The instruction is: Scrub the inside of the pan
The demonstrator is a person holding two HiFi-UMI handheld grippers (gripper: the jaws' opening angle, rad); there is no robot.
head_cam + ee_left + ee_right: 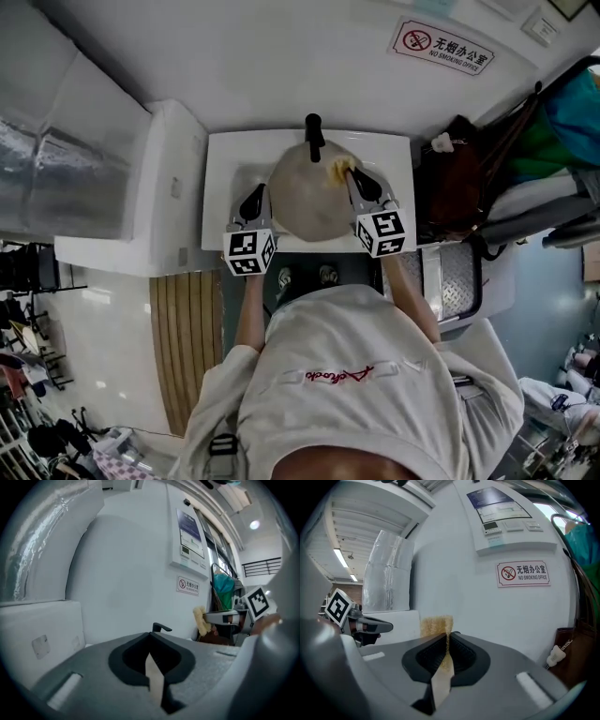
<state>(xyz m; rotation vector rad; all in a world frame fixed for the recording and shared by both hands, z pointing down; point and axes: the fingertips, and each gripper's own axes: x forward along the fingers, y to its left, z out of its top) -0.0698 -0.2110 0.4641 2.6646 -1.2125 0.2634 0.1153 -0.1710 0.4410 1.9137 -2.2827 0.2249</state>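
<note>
A round beige pan lies in the white sink, under the black tap. My right gripper reaches over the pan's far right rim and is shut on a yellow sponge. In the right gripper view the sponge sticks up past the jaw tips of that gripper. My left gripper sits at the pan's left edge. Its jaws are shut, with nothing showing between them. The left gripper view shows the sponge off to the right. Whether the left gripper touches the pan I cannot tell.
A white boxed ledge adjoins the sink on the left. Dark bags hang close on the right. The wall behind carries a no-smoking sign. A wooden slatted mat lies on the floor at the left.
</note>
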